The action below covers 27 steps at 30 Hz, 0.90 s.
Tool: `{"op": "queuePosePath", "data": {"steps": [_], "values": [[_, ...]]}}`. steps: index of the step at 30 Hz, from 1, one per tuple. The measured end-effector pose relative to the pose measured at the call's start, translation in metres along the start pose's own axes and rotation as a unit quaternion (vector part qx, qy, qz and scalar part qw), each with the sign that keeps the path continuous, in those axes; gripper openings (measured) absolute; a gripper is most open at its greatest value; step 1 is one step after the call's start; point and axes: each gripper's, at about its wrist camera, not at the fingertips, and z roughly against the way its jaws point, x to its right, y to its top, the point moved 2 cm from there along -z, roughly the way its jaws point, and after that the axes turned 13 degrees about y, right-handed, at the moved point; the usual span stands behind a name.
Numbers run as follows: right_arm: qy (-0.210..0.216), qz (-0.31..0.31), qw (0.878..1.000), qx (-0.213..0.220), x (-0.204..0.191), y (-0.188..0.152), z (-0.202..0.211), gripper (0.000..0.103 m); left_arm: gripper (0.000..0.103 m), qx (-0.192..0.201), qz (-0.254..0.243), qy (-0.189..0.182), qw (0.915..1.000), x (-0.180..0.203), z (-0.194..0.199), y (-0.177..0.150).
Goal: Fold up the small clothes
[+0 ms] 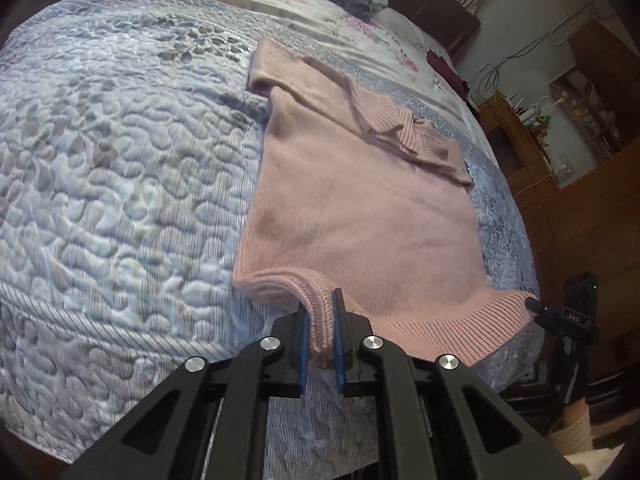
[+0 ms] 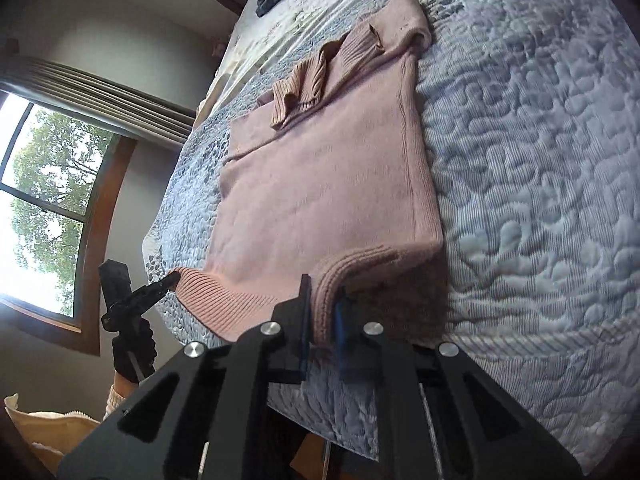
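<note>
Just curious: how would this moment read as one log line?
left gripper: shut on pink knit sweater hem | right gripper: shut on hem | sweater flat on blue quilted bedspread, sleeves folded in

Place: home bedroom.
Bed: quilted blue-grey bedspread spreading ahead of the claw, floral sheet at the far end.
Headboard: dark wood, far ahead.
Window: curtained, left of the right claw.
Furniture: cluttered wooden shelves, right of the left claw.
</note>
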Motion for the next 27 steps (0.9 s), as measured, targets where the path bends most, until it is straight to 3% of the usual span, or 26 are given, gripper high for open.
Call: {"op": "queuePosePath", "data": {"steps": [6, 14, 22, 27], "values": [[-0.01, -0.018, 1.0, 0.003, 0.016, 0.049, -0.013, 0.009, 0.01, 0.009, 0.032, -0.004, 0.9994, -0.005, -0.027, 0.042], [-0.012, -0.083, 0.996, 0.009, 0.066, 0.102, -0.036, 0.009, 0.01, -0.008, 0.083, -0.009, 0.9965, -0.018, -0.079, 0.086], [-0.014, -0.107, 0.994, -0.009, 0.09, 0.122, -0.054, 0.009, 0.012, -0.029, 0.081, 0.004, 0.9963, -0.02, -0.111, 0.104], [-0.009, -0.113, 0.993, -0.021, 0.09, 0.126, -0.061, 0.01, 0.014, -0.04, 0.095, -0.016, 0.9946, -0.026, -0.115, 0.105]]}}
